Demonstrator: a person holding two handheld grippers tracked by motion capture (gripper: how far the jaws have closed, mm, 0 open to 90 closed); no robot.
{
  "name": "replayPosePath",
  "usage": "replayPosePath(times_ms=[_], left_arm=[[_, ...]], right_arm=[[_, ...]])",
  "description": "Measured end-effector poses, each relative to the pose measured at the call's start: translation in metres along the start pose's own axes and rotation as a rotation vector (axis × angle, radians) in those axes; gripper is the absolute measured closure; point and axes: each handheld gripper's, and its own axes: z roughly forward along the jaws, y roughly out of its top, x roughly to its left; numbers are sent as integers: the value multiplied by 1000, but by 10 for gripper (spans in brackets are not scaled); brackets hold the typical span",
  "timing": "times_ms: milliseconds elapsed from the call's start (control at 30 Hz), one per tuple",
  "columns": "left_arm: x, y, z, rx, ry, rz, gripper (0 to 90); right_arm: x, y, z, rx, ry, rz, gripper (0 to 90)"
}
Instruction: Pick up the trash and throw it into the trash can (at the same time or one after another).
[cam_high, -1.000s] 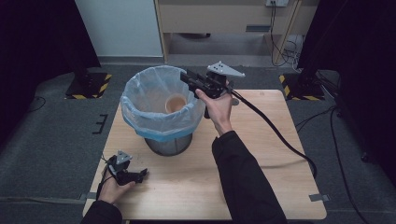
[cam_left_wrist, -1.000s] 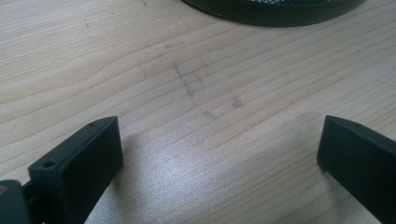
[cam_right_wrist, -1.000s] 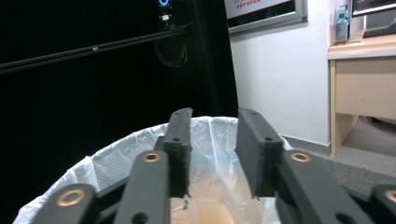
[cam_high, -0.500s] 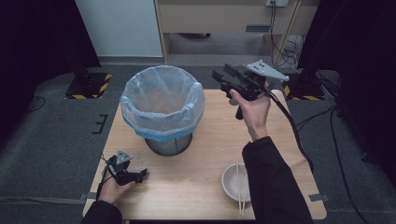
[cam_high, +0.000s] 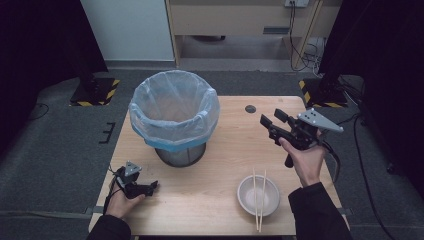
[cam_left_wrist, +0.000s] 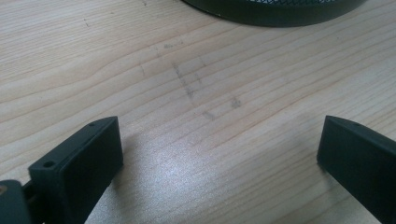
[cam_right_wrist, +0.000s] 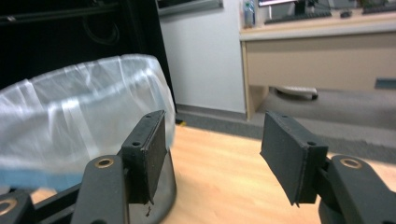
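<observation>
A mesh waste bin (cam_high: 174, 115) lined with a pale blue bag stands at the table's left middle. Right of it, above the table, my right gripper (cam_high: 271, 118) points toward the bin. Its jaws have just been opening and nothing is between them. In the right gripper view the right gripper (cam_right_wrist: 212, 140) frames bare table with the bin's bag (cam_right_wrist: 70, 121) at its left. My left gripper (cam_high: 152, 186) rests open at the front left corner. In its own view the left gripper (cam_left_wrist: 219, 140) spans bare wood, with the bin's base (cam_left_wrist: 275, 11) ahead. A white bowl (cam_high: 244, 192) with chopsticks (cam_high: 262, 190) across it sits front right.
A small dark disc (cam_high: 250, 108) lies on the wooden table (cam_high: 220, 165) behind the right gripper. Beyond the table are grey floor, a wooden cabinet (cam_high: 240, 15), cables, and black stands with striped feet (cam_high: 95, 92).
The right gripper has swung from over the bin's mouth to the right and slightly down, its jaws wider. An orange thing seen in the bin a second ago no longer shows. The left gripper has stayed put.
</observation>
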Motion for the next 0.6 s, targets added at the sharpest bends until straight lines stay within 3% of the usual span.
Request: replayPosePath(times_ms=[233,500,600], left_arm=[[-1,0,0,0,2,-1,0],[-1,0,0,0,1,-1,0],[-1,0,0,1,1,0,0]], right_arm=[[-7,-44,-19,93,-18,6,401],[-13,-75,-35,163,-40,25,368],[-13,-83,-40,180,-35,33,402]])
